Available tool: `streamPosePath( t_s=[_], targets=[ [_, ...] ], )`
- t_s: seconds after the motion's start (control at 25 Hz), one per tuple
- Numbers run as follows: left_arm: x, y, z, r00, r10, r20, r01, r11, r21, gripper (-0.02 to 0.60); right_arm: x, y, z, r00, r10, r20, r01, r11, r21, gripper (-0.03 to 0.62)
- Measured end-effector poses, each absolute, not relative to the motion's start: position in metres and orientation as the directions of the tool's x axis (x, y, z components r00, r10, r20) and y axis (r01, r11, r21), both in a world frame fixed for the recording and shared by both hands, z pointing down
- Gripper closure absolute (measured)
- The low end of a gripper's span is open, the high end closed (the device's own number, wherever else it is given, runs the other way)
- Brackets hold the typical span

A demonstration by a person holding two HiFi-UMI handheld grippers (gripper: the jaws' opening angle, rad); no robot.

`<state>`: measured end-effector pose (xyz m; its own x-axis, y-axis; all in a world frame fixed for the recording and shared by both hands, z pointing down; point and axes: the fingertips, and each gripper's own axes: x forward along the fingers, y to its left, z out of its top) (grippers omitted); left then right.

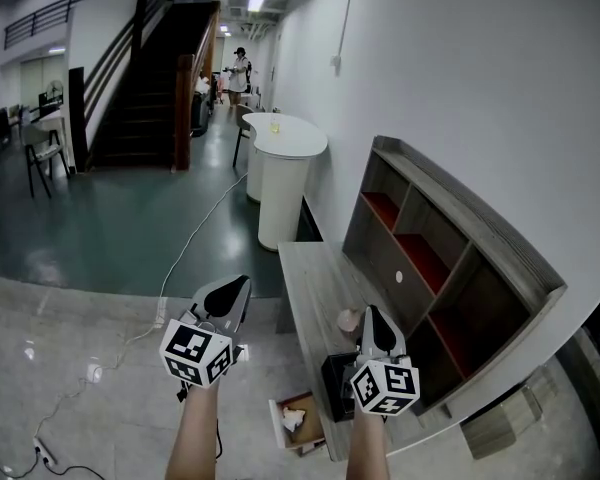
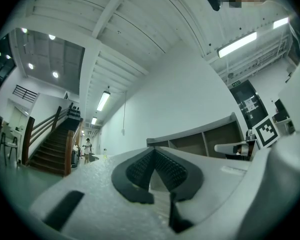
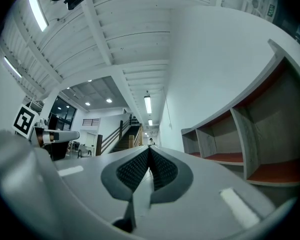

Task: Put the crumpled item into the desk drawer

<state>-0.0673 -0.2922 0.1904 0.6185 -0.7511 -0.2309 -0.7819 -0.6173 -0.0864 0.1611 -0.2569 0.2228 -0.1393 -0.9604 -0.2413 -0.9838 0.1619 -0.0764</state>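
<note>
From the head view, the desk (image 1: 315, 268) runs along the wall with its drawer (image 1: 277, 420) pulled out at the near end, and what I take for the crumpled item (image 1: 293, 420), white, already lies inside it. My left gripper (image 1: 238, 286) hangs off the desk's floor side and my right gripper (image 1: 373, 316) is over the desk's near end. Both point away along the desk, so the item sits below and behind their tips, between them, and I judge it nearer the right. In the left gripper view the jaws are clenched on nothing, aimed toward the shelf unit (image 2: 200, 141) on the desk; no item shows. The right gripper view shows the same, pressed together and empty
</note>
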Motion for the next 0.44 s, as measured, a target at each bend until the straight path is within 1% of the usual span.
streamPosePath(
  t_s=[0.44],
  targets=[
    [-0.07, -0.297, 0.202, 0.614, -0.76, -0.213, -0.786, -0.614, -0.075, 0.581, 0.159, -0.261, 0.233, -0.148, -0.964, -0.22, -0.983, 0.169, -0.077, 0.586]
  ],
)
